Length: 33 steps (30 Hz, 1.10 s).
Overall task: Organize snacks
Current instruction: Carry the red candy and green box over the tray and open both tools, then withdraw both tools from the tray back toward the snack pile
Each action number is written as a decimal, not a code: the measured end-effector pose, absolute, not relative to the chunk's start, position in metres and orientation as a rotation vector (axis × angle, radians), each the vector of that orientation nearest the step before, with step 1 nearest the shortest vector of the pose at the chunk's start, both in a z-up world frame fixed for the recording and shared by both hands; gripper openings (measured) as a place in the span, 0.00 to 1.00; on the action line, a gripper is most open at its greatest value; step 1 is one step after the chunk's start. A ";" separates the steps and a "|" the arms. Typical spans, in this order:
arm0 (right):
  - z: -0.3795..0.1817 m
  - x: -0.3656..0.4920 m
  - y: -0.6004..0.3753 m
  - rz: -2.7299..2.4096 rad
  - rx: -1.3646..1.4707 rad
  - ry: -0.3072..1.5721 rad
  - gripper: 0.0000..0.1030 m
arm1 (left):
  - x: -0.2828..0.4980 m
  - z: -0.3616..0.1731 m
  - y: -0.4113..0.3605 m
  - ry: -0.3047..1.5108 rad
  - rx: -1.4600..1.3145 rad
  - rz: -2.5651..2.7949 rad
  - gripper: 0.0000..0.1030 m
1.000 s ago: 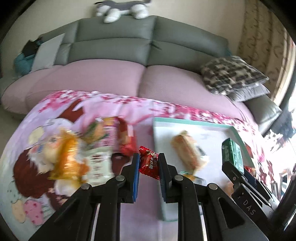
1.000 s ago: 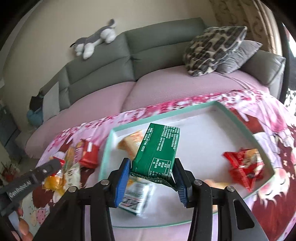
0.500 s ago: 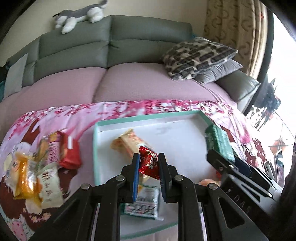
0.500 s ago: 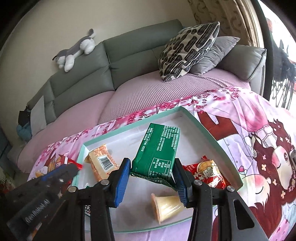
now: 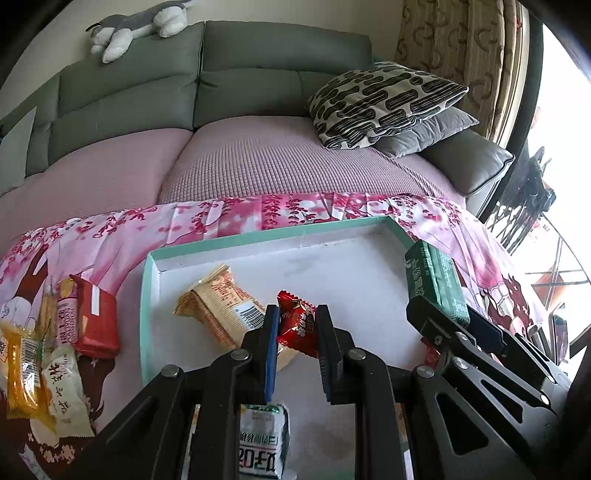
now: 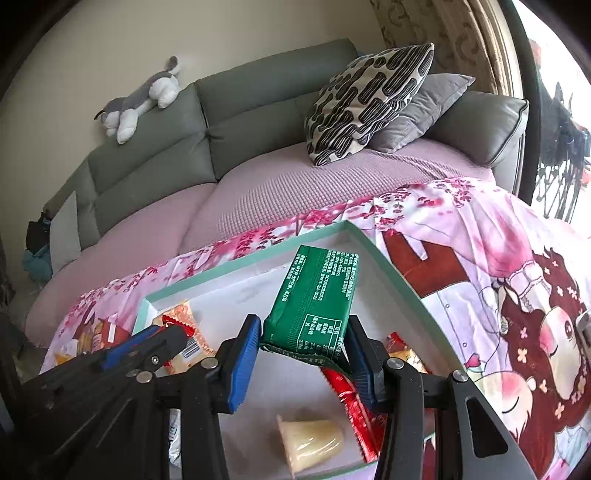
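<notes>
Left hand-held gripper (image 5: 295, 325): clamped on a small red candy packet (image 5: 297, 326), held above the near middle of the tray.
Right hand-held gripper (image 6: 303, 354): gripping a green snack pack (image 6: 314, 299) by its near end, the pack tilted up and away over the tray's right part.
Tray (image 5: 147, 295): white inside with a teal rim, lying on the pink floral cloth (image 5: 110, 236).
Inside the tray: an orange wafer pack (image 5: 218, 302) at the far left, a white and green packet (image 5: 262, 439) at the near edge, a jelly cup (image 6: 310, 441) on its side, and a red wrapper (image 6: 351, 406) near the right wall.
Outside the tray, left: a red box (image 5: 94, 317), a yellow packet (image 5: 22, 373) and a white packet (image 5: 66, 391) lying close together on the cloth.
Behind: a sofa (image 5: 258, 85) with a patterned cushion (image 5: 384, 99) and a plush toy (image 5: 136, 26) on its back.
</notes>
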State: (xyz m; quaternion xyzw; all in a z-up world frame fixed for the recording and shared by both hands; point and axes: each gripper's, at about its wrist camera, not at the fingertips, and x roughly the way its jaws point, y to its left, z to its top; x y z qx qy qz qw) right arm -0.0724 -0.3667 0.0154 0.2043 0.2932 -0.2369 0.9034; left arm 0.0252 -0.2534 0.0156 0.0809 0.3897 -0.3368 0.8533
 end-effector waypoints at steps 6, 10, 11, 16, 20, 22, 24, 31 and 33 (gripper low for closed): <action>0.012 -0.069 -0.370 -0.515 0.393 0.632 0.48 | 0.027 0.008 -0.260 0.844 0.177 -0.694 0.20; 0.014 -0.071 -0.369 -0.530 0.366 0.625 0.49 | 0.030 0.012 -0.253 0.844 0.168 -0.655 0.47; 0.016 -0.073 -0.369 -0.528 0.371 0.619 0.49 | 0.032 0.013 -0.250 0.847 0.155 -0.652 0.48; 0.018 -0.075 -0.368 -0.532 0.363 0.620 0.49 | 0.038 0.020 -0.235 0.861 0.129 -0.614 0.53; 0.018 -0.075 -0.368 -0.535 0.360 0.633 0.49 | 0.045 0.017 -0.225 0.900 0.133 -0.536 0.64; 0.016 -0.073 -0.367 -0.539 0.351 0.649 0.53 | 0.048 0.016 -0.220 0.909 0.147 -0.486 0.69; 0.015 -0.072 -0.365 -0.554 0.327 0.667 0.66 | 0.052 0.014 -0.215 0.914 0.156 -0.441 0.83; 0.017 -0.070 -0.358 -0.576 0.268 0.663 0.98 | 0.058 0.009 -0.204 0.866 0.194 -0.331 0.98; 0.017 -0.068 -0.356 -0.579 0.248 0.664 1.00 | 0.059 0.009 -0.202 0.849 0.196 -0.308 1.00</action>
